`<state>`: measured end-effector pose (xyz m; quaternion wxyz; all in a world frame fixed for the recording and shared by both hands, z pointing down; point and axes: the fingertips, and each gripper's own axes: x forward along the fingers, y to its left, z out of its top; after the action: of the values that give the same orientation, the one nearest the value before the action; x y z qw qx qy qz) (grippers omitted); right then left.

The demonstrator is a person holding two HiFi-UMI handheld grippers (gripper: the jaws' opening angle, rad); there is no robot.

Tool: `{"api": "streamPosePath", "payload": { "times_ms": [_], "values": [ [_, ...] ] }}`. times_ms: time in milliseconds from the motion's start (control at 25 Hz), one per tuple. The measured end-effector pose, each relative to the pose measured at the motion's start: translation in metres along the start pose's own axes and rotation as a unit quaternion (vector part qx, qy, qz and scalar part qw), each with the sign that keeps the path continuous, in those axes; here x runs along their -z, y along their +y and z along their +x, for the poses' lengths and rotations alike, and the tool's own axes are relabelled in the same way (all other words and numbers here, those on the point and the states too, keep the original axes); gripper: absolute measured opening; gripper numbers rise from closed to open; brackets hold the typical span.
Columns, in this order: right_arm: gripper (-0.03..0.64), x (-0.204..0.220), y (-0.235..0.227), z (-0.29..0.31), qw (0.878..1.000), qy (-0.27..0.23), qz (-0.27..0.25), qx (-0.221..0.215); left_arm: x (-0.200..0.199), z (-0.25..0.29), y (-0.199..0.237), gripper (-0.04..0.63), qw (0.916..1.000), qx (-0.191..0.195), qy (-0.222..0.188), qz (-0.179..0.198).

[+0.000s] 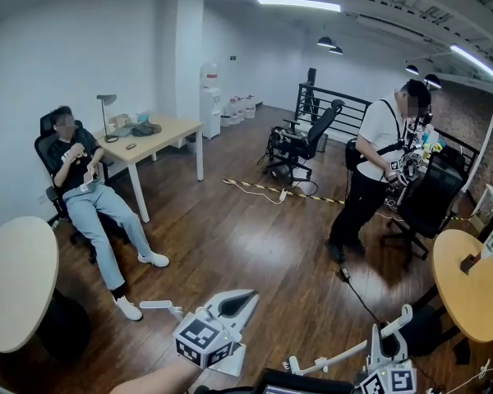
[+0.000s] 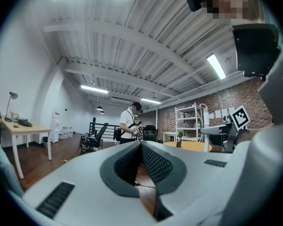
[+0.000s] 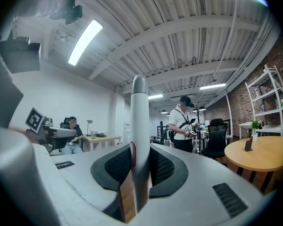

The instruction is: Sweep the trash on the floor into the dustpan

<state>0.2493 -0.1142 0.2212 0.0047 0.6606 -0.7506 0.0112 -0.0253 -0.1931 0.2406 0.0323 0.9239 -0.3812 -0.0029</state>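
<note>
This office has a wooden floor [image 1: 230, 245], but I see no trash or dustpan in any view. My right gripper [image 3: 140, 147] clamps a pale pole [image 3: 139, 107], probably the broom. My left gripper [image 2: 141, 143] is closed and empty. I should hold firmly and look lower for the trash.

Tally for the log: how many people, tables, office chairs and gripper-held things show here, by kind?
People, a seated person and a standing person: 2
Round light wooden tables: 2
Rectangular light wooden desk: 1
Black office chairs I can make out: 3
Pale grey pole clamped in the right gripper: 1
Total: 9
</note>
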Motion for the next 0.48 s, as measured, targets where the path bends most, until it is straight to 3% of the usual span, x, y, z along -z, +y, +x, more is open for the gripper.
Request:
{"api": "streamPosePath", "payload": {
  "times_ms": [480],
  "values": [
    [0.098,-0.003,-0.006,0.014,1.0,-0.006,0.0,-0.008,-0.001,0.008,0.014,0.015,0.9999,-0.014,-0.003,0.004]
  ]
}}
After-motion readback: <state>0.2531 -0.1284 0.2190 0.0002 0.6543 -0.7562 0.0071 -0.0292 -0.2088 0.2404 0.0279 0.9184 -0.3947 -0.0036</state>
